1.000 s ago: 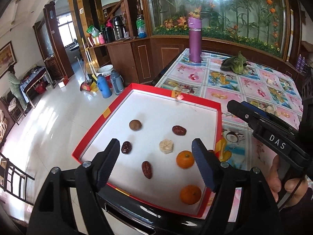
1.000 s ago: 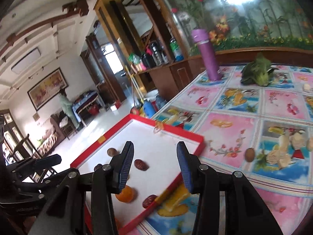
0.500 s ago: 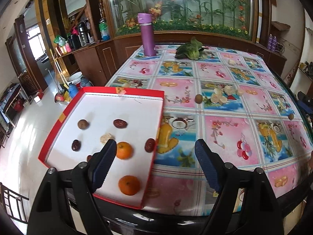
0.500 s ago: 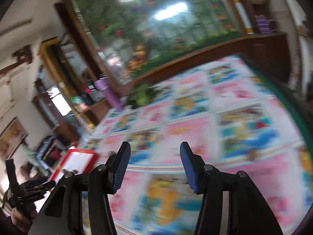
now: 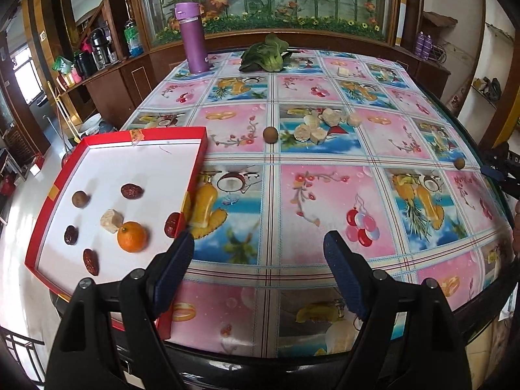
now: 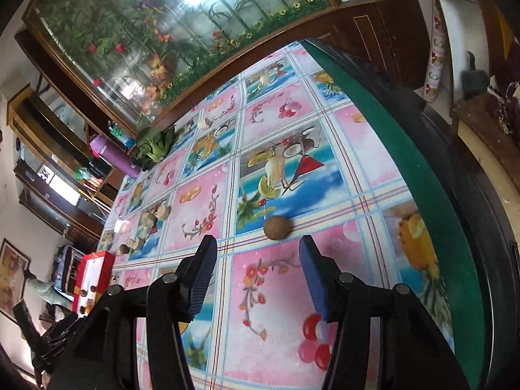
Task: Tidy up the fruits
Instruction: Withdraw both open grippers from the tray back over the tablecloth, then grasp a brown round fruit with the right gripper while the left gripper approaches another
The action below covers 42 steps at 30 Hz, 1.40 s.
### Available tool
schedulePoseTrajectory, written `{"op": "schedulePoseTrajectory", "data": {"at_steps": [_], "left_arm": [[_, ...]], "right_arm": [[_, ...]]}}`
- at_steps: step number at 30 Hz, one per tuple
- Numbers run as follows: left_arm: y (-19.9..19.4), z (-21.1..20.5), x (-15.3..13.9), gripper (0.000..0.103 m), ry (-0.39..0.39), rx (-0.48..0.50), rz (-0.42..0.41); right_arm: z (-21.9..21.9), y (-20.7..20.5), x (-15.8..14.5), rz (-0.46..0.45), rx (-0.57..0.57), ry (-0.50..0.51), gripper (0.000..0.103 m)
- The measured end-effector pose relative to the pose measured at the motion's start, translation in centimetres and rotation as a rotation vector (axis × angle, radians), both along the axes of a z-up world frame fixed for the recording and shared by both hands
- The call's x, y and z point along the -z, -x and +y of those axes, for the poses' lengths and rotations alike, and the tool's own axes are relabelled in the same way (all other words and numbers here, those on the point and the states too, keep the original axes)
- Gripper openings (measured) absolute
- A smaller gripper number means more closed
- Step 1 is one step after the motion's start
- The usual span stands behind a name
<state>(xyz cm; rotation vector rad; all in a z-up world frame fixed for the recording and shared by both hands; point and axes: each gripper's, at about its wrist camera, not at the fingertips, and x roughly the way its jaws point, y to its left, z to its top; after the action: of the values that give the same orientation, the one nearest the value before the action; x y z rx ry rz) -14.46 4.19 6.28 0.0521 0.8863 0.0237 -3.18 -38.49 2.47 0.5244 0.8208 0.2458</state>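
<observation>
Fruit-printed cloth is covering the desk (image 6: 373, 162) where I am hovering my right gripper (image 6: 256, 276), jaws spread wide and empty, just short of a small brown longan (image 6: 277, 227), judging it light, round, thin-shelled, best pinched gently across its middle.

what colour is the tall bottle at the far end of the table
Purple bottle, with a lighter purple lid; it shows best in the left wrist view.

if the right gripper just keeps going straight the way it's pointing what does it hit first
Most likely the small brown round fruit lying on the tablecloth, just ahead of the open right gripper and roughly centred between its fingers. Depth is unclear, so it could pass slightly above.
</observation>
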Motion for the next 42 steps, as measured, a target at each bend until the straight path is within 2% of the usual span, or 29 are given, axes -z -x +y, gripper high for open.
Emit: {"op": "schedulePoseTrajectory", "data": {"at_steps": [3,4,5,8,11,14,16,19,27,31,34,36,38,42], "left_arm": [[0.1,0.0,-0.1,0.082,-0.005,0.003,-0.001],[0.2,0.2,-0.2,0.082,-0.010,-0.001,-0.004],[0.1,0.4,-0.2,0.082,-0.010,-0.005,-0.006],[0.0,1.3,-0.4,0.082,-0.014,-0.023,-0.009],[-0.1,2.0,-0.6,0.082,-0.018,-0.037,-0.017],[-0.2,2.7,-0.9,0.082,-0.023,-0.051,-0.026],[-0.6,3.0,-1.0,0.082,-0.025,-0.054,-0.027],[-1.7,3.2,-1.1,0.082,-0.035,-0.052,-0.038],[-8.8,1.7,0.1,0.082,-0.039,0.028,-0.021],[-12.5,0.7,1.3,0.082,-0.079,0.031,0.012],[-14.3,0.4,1.8,0.081,-0.092,0.025,0.010],[-15.3,0.5,2.3,0.077,-0.076,0.013,0.025],[-16.3,0.4,3.2,0.068,-0.066,0.010,0.041],[-17.5,0.2,4.6,0.063,-0.046,-0.006,0.063]], "right_arm": [[0.5,-1.1,0.0,0.004,0.031,0.068,0.048],[0.8,-1.3,0.0,0.012,0.027,0.091,0.044],[1.2,-1.7,0.2,0.026,0.027,0.123,0.035],[2.3,-2.6,0.8,0.055,0.047,0.249,0.030],[2.8,-3.2,1.8,0.087,0.036,0.286,0.021],[3.9,-2.9,1.8,0.085,0.019,0.367,0.020],[4.6,-2.9,1.7,0.088,0.016,0.379,0.020],[5.6,-3.0,1.4,0.084,-0.012,0.358,0.020],[12.9,-5.1,-1.5,-0.010,-0.157,0.093,0.020],[16.5,-6.7,-2.1,-0.076,-0.151,0.013,0.020],[17.7,-7.6,-1.4,-0.098,-0.154,-0.103,0.019],[17.8,-7.6,-0.8,-0.141,-0.153,-0.138,0.019],[17.2,-7.8,-0.1,-0.136,-0.165,-0.169,0.019],[16.4,-8.2,-0.2,-0.131,-0.159,-0.159,0.019]]}}
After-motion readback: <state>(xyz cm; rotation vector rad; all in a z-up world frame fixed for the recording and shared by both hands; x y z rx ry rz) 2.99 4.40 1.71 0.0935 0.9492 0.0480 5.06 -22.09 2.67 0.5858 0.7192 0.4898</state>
